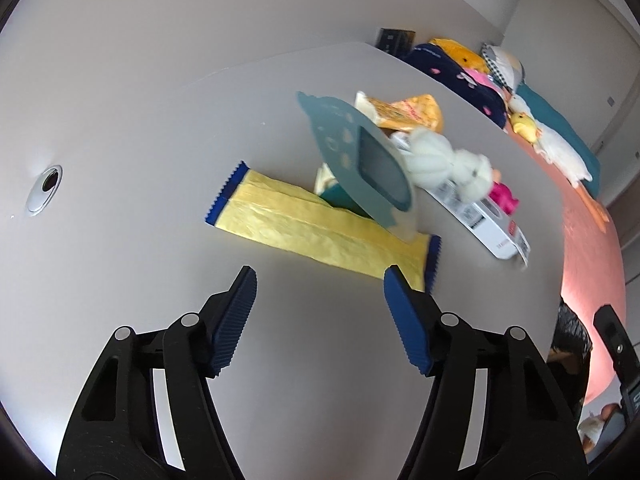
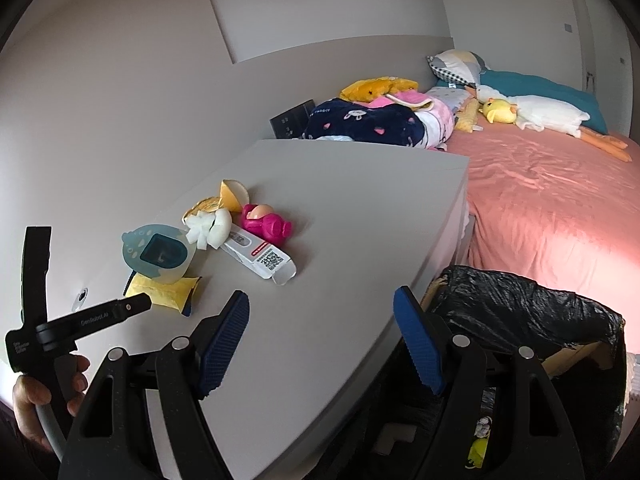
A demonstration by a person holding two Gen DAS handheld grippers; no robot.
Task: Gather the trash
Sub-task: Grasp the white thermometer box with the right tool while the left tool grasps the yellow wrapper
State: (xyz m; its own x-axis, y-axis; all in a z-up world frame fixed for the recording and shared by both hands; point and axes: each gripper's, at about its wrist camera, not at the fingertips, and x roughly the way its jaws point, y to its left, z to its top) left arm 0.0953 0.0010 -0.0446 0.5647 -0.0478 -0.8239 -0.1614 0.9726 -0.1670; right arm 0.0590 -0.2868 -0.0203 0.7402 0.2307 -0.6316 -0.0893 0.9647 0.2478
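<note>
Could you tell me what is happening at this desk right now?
A person holds a two-finger tool in each hand, both open and empty. The left tool points at the yellow wrapper on the desk. The right tool hangs over the desk edge beside the lined bin.

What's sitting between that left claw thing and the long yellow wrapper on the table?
Nothing: in the left wrist view, only bare grey tabletop lies between the open left gripper and the flat yellow wrapper with blue serrated ends.
</note>
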